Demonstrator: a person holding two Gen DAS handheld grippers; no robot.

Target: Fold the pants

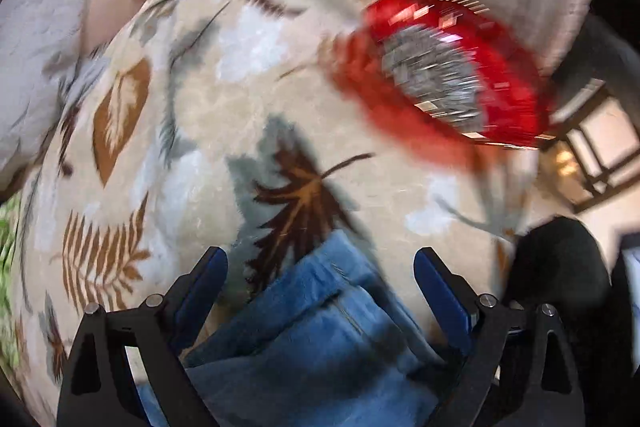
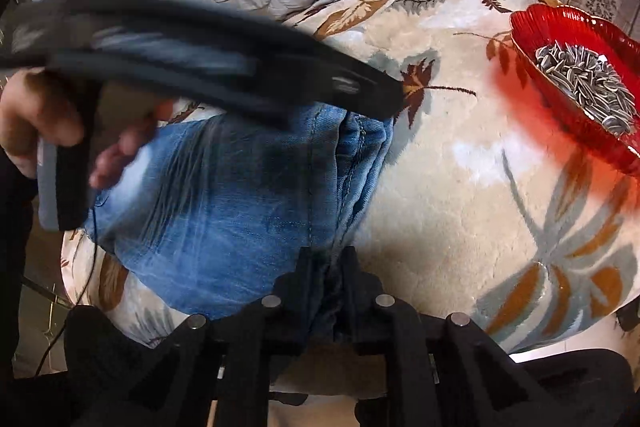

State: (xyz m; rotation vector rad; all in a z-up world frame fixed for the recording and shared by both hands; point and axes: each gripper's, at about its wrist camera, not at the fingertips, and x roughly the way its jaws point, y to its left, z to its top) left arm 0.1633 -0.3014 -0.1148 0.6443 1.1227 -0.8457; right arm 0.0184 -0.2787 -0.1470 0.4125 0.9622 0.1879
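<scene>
Black two-finger right gripper (image 2: 326,259): fingers pinched together on the near edge of the faded blue denim pants (image 2: 240,195), probably to anchor the fold. Pants: bunched, folded stack on the cream leaf-print plush blanket (image 2: 460,187). Left gripper (image 1: 320,267): fingers spread wide, hovering over the denim, holding nothing; red glass dish of sunflower seeds (image 2: 580,83) well apart.

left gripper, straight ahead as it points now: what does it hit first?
The left gripper is open over the jeans. Straight on, it likely passes their edge and meets the leaf-print blanket; the red seed dish sits off to the right. Depth is unclear.
</scene>
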